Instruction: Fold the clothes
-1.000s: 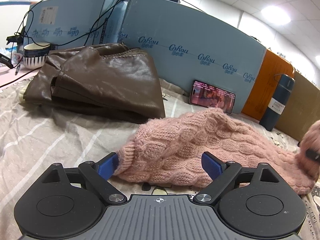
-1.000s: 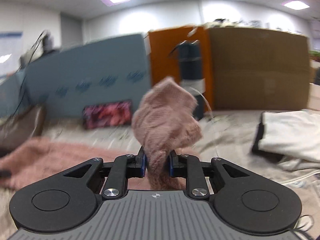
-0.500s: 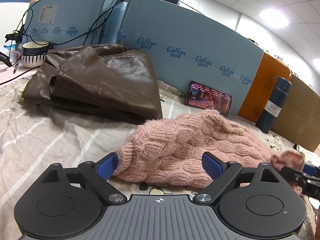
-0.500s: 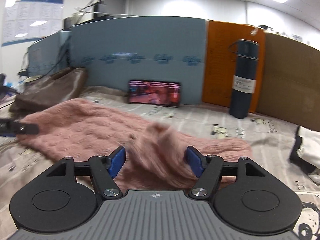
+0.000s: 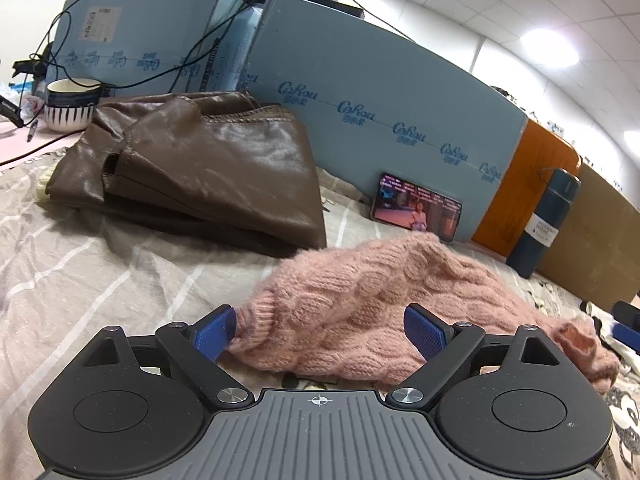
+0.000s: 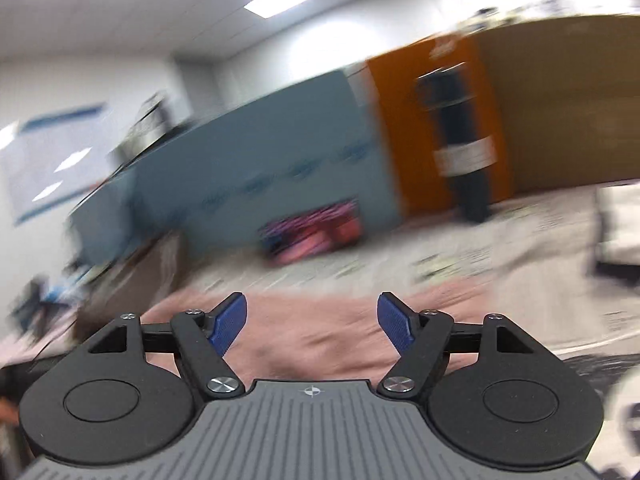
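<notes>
A pink cable-knit sweater (image 5: 360,304) lies bunched on the striped bedsheet (image 5: 100,272). My left gripper (image 5: 320,330) is open, its blue pads on either side of the sweater's near edge. My right gripper (image 6: 312,322) is open and empty above the pink sweater (image 6: 312,340); that view is blurred by motion. The right gripper's tip also shows at the far right of the left wrist view (image 5: 628,320).
A folded brown leather garment (image 5: 200,168) lies at the back left. A blue foam board (image 5: 380,92), a lit phone (image 5: 416,208), a dark flask (image 5: 544,224), an orange board (image 5: 528,188) and a striped bowl (image 5: 72,104) stand behind. White cloth (image 6: 620,216) lies at right.
My right gripper opened and let go of the pink sweater sleeve, which dropped onto the sweater, then swung away fast. The left gripper stayed open and barely moved.
</notes>
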The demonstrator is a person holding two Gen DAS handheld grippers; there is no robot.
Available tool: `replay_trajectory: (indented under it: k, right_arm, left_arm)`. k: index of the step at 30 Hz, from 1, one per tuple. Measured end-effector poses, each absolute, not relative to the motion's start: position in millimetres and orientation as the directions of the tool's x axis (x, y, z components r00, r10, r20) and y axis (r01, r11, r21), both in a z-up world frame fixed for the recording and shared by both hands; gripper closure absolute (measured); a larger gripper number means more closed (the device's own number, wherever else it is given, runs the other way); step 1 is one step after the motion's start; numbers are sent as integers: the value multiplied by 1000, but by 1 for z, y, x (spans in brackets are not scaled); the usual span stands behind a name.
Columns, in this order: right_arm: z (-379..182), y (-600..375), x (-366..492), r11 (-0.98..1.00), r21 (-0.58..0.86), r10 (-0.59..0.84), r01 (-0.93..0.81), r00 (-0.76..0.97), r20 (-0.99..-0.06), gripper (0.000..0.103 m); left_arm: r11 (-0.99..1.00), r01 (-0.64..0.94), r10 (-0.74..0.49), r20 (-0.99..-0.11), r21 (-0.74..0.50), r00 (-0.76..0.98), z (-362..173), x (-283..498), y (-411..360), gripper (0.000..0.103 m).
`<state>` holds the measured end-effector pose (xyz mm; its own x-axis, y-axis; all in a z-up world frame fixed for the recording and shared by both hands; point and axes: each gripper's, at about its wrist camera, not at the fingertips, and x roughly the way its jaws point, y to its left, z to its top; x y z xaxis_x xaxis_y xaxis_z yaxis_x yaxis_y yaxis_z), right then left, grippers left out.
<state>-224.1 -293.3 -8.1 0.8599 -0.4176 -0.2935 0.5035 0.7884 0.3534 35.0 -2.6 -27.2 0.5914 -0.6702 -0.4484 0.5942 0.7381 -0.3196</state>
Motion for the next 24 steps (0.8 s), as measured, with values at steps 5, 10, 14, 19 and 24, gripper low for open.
replay_trajectory:
  k: [5, 10, 14, 19, 24]
  right_arm:
    - [-25, -331, -242, 596, 413, -542, 688, 725, -426, 30]
    - [-45, -345, -234, 563, 567, -371, 601, 797, -476, 59]
    - [-39, -335, -237, 616, 545, -392, 569, 821, -414, 72]
    - [-17, -321, -251, 692, 482, -455, 538, 843, -288, 82]
    - [-3, -333, -270, 671, 433, -552, 601, 796, -249, 83]
  left_arm:
    - [753, 565, -655, -466, -337, 595, -31, 43, -4, 10]
    - [744, 559, -667, -461, -366, 585, -34, 49, -4, 11]
    - [724, 580, -687, -466, -373, 557, -37, 51, -6, 62]
    - [678, 617, -732, -446, -399, 515, -36, 47, -7, 84]
    - [508, 722, -857, -365, -470, 365, -27, 31, -11, 84]
